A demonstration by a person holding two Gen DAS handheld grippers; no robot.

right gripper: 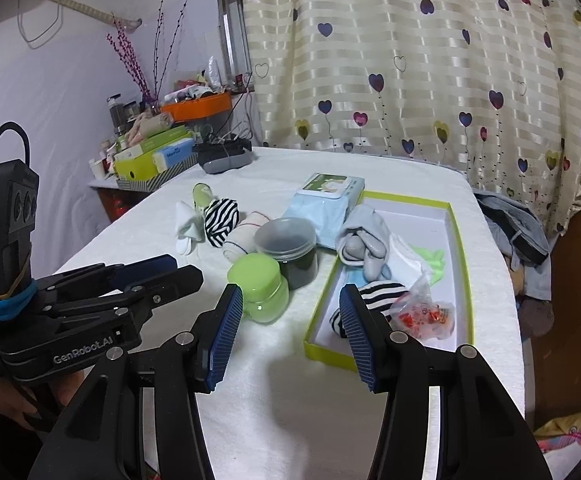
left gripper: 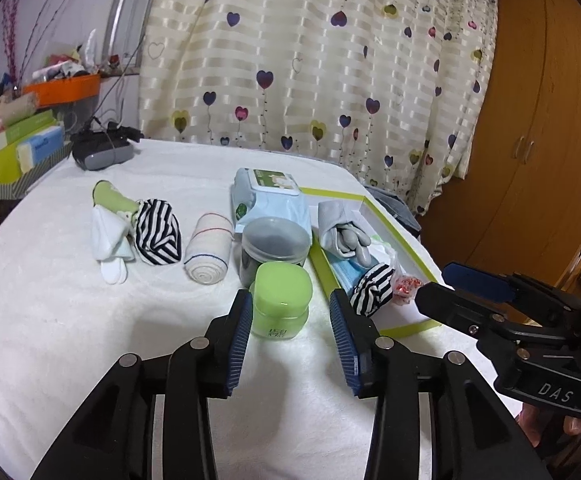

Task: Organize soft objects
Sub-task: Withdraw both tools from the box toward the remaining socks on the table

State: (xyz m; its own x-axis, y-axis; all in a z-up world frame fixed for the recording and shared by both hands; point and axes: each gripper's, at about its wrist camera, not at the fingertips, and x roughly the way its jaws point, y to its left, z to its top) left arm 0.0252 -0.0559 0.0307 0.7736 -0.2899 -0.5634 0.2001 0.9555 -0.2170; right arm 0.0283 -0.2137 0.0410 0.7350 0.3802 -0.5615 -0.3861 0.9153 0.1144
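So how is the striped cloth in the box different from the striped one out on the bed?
The boxed striped cloth lies inside the green-edged box; the other striped cloth lies on the white cover, beside white socks. The boxed one looks smaller. Both are black-and-white striped.

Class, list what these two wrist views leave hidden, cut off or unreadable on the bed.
- Blue face mask: left wrist view, mostly covered by the grey gloves and striped sock.
- Dark jar contents: both views, cloudy lid and dark wall.
- Green jar label: left wrist view, too small to read.
- Box near corner: right wrist view, behind the right tool.
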